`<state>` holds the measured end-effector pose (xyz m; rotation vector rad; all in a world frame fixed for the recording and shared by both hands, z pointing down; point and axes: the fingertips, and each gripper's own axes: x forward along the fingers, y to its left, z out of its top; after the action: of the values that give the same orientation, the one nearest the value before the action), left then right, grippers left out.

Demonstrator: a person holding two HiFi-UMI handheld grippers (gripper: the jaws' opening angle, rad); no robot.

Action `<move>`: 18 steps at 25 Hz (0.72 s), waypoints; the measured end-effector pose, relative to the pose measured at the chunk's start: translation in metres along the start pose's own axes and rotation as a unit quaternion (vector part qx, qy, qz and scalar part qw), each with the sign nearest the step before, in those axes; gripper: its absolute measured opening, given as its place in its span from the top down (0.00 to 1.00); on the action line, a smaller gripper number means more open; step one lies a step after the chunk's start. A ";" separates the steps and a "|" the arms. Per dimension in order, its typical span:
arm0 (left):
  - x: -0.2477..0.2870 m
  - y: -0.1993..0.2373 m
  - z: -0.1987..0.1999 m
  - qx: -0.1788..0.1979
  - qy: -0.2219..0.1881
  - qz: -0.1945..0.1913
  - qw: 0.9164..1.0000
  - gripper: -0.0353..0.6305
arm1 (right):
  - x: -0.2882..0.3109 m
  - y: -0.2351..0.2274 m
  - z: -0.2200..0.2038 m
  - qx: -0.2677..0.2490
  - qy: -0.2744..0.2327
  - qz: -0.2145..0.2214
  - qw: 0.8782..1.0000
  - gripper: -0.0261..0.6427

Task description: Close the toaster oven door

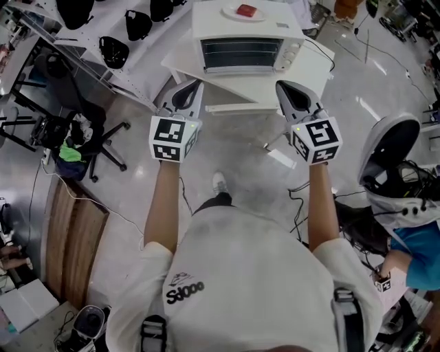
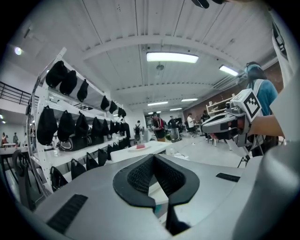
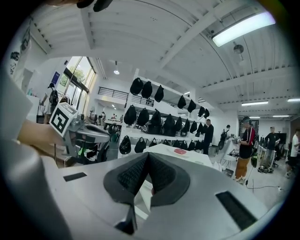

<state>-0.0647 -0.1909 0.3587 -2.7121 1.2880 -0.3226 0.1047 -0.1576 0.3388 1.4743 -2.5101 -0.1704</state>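
The white toaster oven (image 1: 247, 45) stands on a white table (image 1: 313, 65), its glass door (image 1: 240, 53) up against its front. A plate with a red thing (image 1: 245, 11) lies on top of it. My left gripper (image 1: 191, 86) hangs shut and empty before the table's front left edge. My right gripper (image 1: 285, 86) is level with it at the front right, also shut on nothing. Neither touches the oven. In the left gripper view the pads (image 2: 140, 176) meet, with the oven top (image 2: 140, 150) beyond. The right gripper view shows its pads (image 3: 133, 173) closed together.
An office chair (image 1: 75, 137) stands at the left under racks of black bags (image 1: 113, 51). Another chair (image 1: 388, 148) and a seated person (image 1: 419, 254) are at the right. Cables (image 1: 299, 189) trail on the floor. Several people stand farther off (image 3: 246, 140).
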 end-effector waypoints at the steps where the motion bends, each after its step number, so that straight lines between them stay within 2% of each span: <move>1: 0.007 0.008 -0.004 -0.001 0.002 -0.002 1.000 0.92 | 0.010 -0.003 -0.001 0.003 0.002 -0.003 1.000 0.95; 7: 0.042 0.050 -0.018 -0.012 0.017 -0.011 1.000 0.92 | 0.058 -0.019 -0.004 0.020 0.022 -0.006 1.000 0.95; 12: 0.066 0.062 -0.041 -0.018 0.034 -0.022 0.999 0.92 | 0.082 -0.023 -0.025 0.014 0.056 0.002 0.998 0.95; 17: 0.086 0.069 -0.084 -0.031 0.079 0.006 0.996 0.91 | 0.101 -0.018 -0.054 0.014 0.094 0.045 0.994 0.95; 18: 0.090 0.070 -0.096 -0.035 0.092 0.011 0.995 0.87 | 0.106 -0.018 -0.059 0.019 0.098 0.052 0.994 0.95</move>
<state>-0.0853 -0.3071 0.4498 -2.7799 1.3985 -0.5479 0.0854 -0.2578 0.4065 1.3013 -2.4338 0.0381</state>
